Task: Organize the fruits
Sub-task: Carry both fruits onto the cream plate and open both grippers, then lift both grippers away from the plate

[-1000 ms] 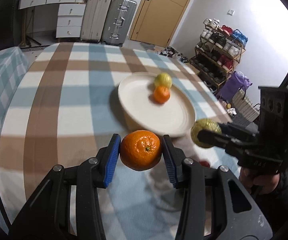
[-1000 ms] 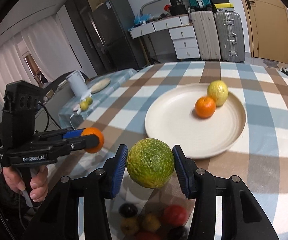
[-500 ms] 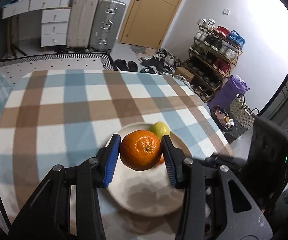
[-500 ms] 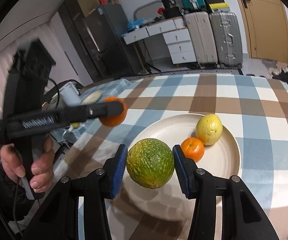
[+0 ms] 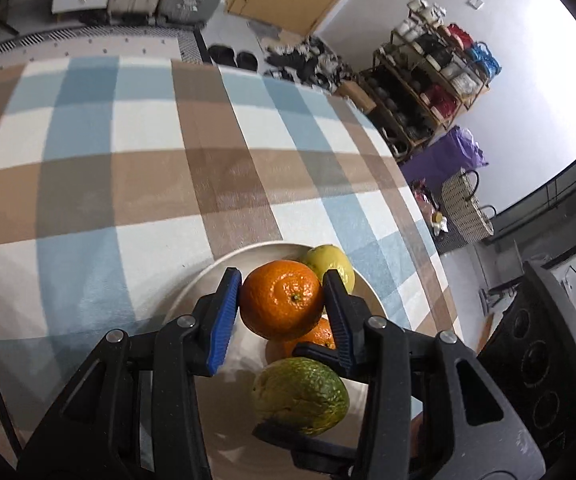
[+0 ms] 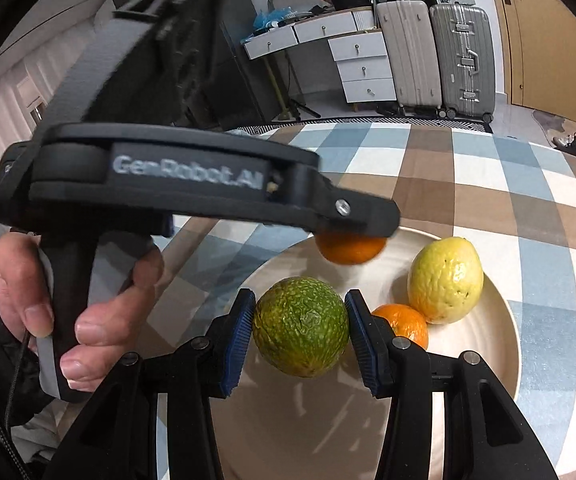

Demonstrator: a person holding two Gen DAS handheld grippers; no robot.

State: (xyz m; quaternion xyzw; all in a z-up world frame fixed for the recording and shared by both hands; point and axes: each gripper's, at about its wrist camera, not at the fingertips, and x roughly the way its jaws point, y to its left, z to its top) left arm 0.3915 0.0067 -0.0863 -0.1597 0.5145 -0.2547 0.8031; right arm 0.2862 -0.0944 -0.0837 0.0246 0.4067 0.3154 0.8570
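Left gripper [image 5: 282, 300] clamps an orange [image 5: 282, 299]; right gripper [image 6: 301, 332] clamps a green fruit [image 6: 301, 332], both above the plate [image 6: 499, 352].

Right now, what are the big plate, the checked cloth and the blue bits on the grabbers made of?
Plate: probably glazed ceramic, though it could be hard plastic; cream, smooth, faintly shiny.
Cloth: woven fabric, matte and soft-looking, in brown, blue and white checks.
Blue pads on the right hand-held gripper: likely rubber or soft plastic; fine ridges show where they squeeze the green fruit.
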